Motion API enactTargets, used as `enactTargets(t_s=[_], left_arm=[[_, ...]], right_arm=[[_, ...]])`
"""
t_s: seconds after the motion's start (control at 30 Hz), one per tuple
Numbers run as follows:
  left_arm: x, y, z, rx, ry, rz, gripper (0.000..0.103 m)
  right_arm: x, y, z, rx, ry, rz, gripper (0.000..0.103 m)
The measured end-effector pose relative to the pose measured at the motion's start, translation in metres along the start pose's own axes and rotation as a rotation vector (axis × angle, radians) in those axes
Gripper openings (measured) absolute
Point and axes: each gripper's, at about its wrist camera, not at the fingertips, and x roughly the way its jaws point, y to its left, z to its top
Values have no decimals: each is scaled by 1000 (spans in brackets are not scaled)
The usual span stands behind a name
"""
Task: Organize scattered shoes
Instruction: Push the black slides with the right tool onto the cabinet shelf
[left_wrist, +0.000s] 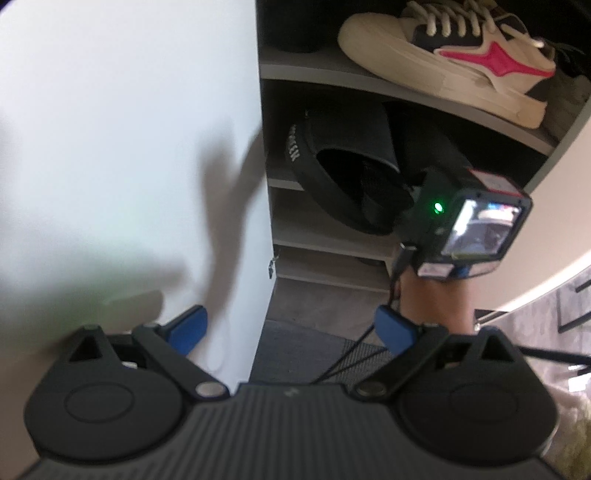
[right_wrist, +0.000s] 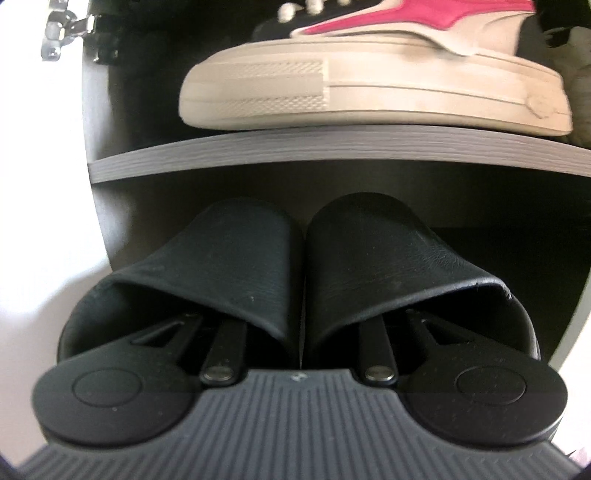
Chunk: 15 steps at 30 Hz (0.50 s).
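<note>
L gripper (left_wrist: 288, 326): blue pads wide apart, nothing between – hangs by the white door (left_wrist: 129, 129), grey floor (left_wrist: 317, 306) below.
R gripper (right_wrist: 299, 332): one finger up inside each black slide, inner walls pinched together between them; tips hidden.
Hand (left_wrist: 436, 302): carries R gripper at cabinet mouth.
Slides (right_wrist: 299, 266): pair side by side, touching – in middle compartment, toes to the back, long axis front-to-back.
Shelf above (right_wrist: 332, 144): cream sneaker (right_wrist: 369, 92) w/ pink star, lying sideways, toe left.

Right gripper (right_wrist: 301, 325) fingertips hidden inside black slides (right_wrist: 236, 258)
</note>
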Motion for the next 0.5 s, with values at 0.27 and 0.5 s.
enactTargets(t_s=[0.27,0.5], left_arm=[[1,-1,-4,-13,23,-6,98],[0,0,-2,-2,23,-22,98]], right_arm=[[25,20,3,-1,-16,2,25],[46,30,-3,15,-36,-46,26]])
